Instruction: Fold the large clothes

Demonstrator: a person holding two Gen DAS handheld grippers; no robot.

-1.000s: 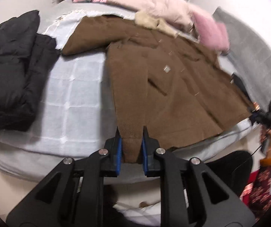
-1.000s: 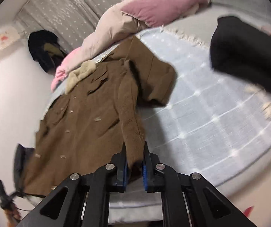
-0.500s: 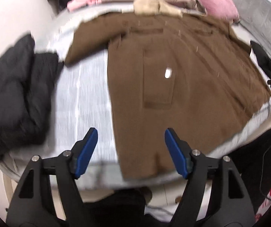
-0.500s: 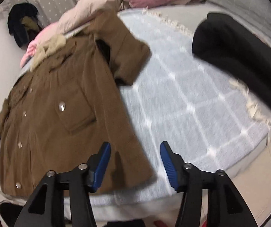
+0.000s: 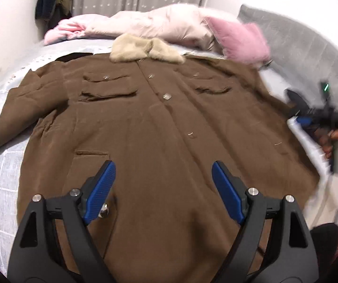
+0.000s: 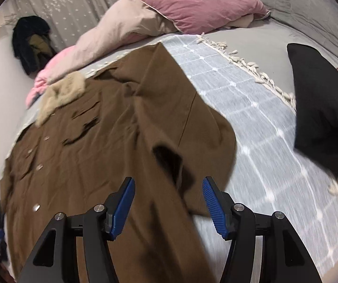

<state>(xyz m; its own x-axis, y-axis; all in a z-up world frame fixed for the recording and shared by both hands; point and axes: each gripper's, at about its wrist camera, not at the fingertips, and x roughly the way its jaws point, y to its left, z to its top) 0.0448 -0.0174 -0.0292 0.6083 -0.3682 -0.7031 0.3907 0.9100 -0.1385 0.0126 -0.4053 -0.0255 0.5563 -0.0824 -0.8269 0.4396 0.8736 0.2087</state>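
- Long brown corduroy coat with a beige fur collar (image 5: 159, 127) is spread front-up on the bed's pale blue checked blanket (image 6: 258, 108).
- Both my tools are spread apart, holding nothing: left tool (image 5: 163, 191) over the hem, right tool (image 6: 167, 200) by the sleeve (image 6: 192, 127).
- Looks heavy and floppy, so I'd pinch the sleeve cuff or hem edge.
- No containers around.

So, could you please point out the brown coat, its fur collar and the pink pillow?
brown coat (image 5: 169, 141): left wrist view, front panel.
fur collar (image 5: 143, 50): left wrist view, its middle.
pink pillow (image 6: 204, 2): right wrist view, top face.
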